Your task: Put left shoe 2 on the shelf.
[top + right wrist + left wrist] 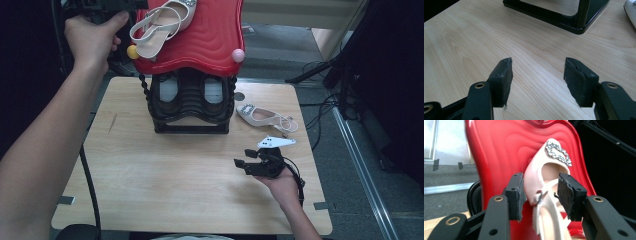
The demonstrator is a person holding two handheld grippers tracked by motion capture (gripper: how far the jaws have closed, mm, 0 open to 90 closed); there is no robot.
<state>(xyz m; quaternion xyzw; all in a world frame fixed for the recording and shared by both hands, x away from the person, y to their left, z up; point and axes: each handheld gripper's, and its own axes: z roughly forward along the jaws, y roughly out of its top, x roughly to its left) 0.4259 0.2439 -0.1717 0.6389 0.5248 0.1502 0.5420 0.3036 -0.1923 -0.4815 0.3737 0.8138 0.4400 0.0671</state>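
While the left hand-held gripper (541, 195) stands released around it, the light shoe (541, 185) looks stiffest at its heel strap

High view: overhead from the person's side, facing forward and down on the worktop (150, 190). Left gripper view: close on the red rack top (499, 150). Right gripper view: low, near the worktop. Rack (200, 40) shared.
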